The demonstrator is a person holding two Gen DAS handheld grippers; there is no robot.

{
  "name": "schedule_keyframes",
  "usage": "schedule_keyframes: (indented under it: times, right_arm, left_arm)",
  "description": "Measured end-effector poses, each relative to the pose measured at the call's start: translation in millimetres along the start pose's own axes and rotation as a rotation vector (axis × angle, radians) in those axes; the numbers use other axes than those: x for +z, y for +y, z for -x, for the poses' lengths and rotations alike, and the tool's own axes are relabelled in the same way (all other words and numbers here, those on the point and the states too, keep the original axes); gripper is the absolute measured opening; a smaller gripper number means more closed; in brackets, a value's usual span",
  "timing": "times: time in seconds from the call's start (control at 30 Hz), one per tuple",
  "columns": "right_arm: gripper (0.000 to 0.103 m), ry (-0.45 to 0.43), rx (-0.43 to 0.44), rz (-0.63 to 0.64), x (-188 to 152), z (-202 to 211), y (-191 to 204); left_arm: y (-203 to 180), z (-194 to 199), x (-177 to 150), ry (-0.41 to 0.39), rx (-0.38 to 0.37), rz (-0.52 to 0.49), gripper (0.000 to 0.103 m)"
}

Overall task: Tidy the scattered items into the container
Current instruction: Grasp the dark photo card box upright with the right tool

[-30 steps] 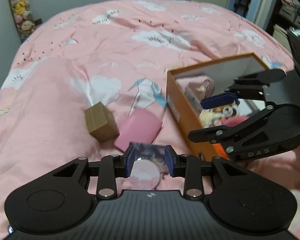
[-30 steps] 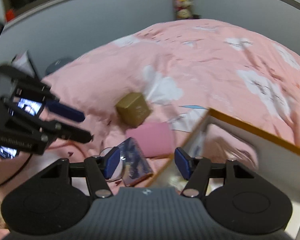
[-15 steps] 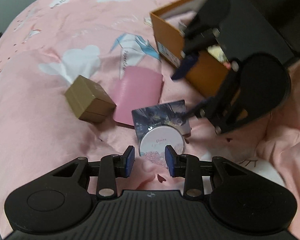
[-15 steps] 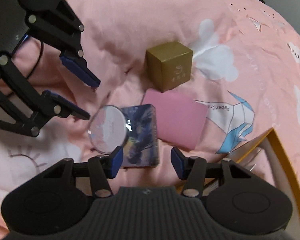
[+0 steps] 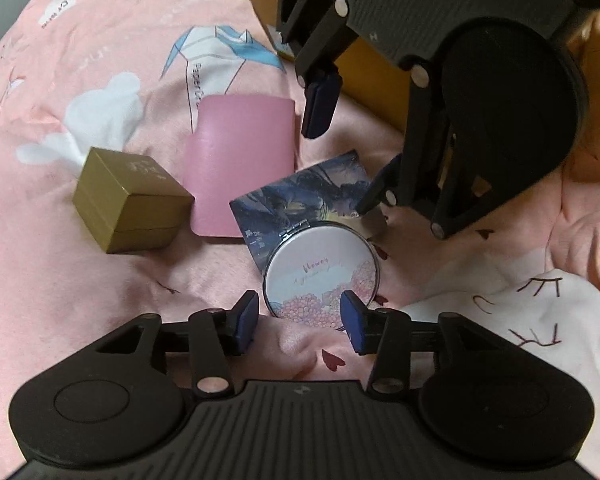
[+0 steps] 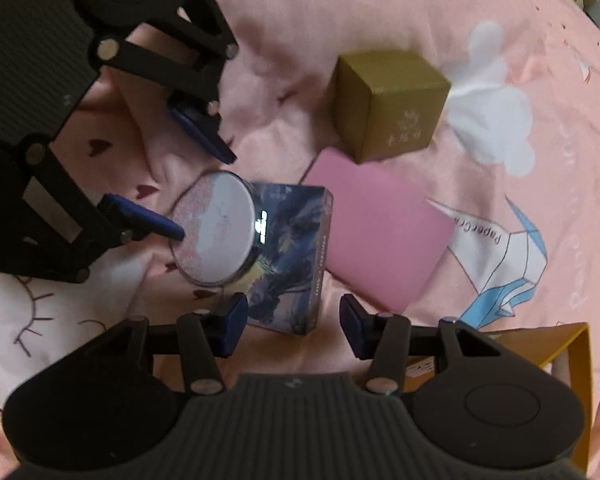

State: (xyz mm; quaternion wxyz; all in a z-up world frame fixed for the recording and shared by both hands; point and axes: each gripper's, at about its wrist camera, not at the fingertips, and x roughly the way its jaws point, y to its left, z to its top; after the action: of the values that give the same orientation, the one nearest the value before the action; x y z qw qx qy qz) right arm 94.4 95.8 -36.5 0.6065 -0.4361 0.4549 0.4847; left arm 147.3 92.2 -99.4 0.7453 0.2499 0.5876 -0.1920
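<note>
Clutter sits in one tight cluster on the pink bed (image 5: 80,312), reading left to right in the left wrist view. Gold box (image 5: 128,200) at 9 o'clock of the group, standing apart, so it can be grabbed on its own. Pink card sleeve (image 5: 240,160) lies flat beside it, one edge tucked under the blue patterned box (image 5: 308,192). Round compact (image 5: 322,270) leans on that blue box's near corner at 5 o'clock, so it has to come off first.

Left gripper (image 5: 300,322) points steeply down at the compact. Fingers are opening, straddling its near rim, pads not pressing. Looks like it is widening to clear the lid's width before closing.

Right gripper (image 6: 292,322) comes in opposite, at 1 o'clock of the cluster. Its fingers (image 5: 320,104) are about mid-width either side of the blue box's end, not clamped. My read: each hand takes one item.

Orange container (image 5: 380,72) sits at 12 to 1 o'clock, just behind the right gripper; short carry. All four items are still outside it.

Risk: satin cover, and the compact may slide off when nudged.
</note>
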Motion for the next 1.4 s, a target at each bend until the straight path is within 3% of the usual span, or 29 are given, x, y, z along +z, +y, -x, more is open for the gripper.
schedule_keyframes:
  times: [0.27,0.47,0.57,0.7,0.93,1.13,1.4]
  right_arm:
    - [0.054,0.045,0.082,-0.039,4.6,-15.5,-6.2]
    - [0.058,0.053,0.110,-0.077,5.3,-21.8,-9.5]
    - [0.057,0.045,0.110,-0.070,3.6,-22.4,-7.2]
    - [0.048,0.015,0.100,-0.069,-0.5,-15.8,-5.5]
    - [0.030,-0.047,0.121,-0.084,-4.9,4.9,-3.4]
    - [0.026,-0.085,0.161,-0.095,-6.6,10.9,2.6]
    - [0.031,-0.114,0.162,-0.094,-2.4,0.2,10.1]
  left_arm:
    - [1.6,-15.4,0.3,0.024,-0.034,0.050,0.058]
    - [0.4,-13.5,-4.2,0.010,-0.033,0.104,0.053]
    - [0.1,-7.6,-8.3,-0.006,-0.020,0.146,0.045]
    - [0.0,4.3,-15.5,-0.036,-0.018,0.229,0.035]
    - [-23.3,24.8,-19.4,-0.078,0.036,0.240,0.028]
    - [-38.2,38.7,-24.4,-0.168,-0.016,0.304,0.023]
    - [-68.6,35.2,-26.9,-0.223,0.126,0.258,0.024]
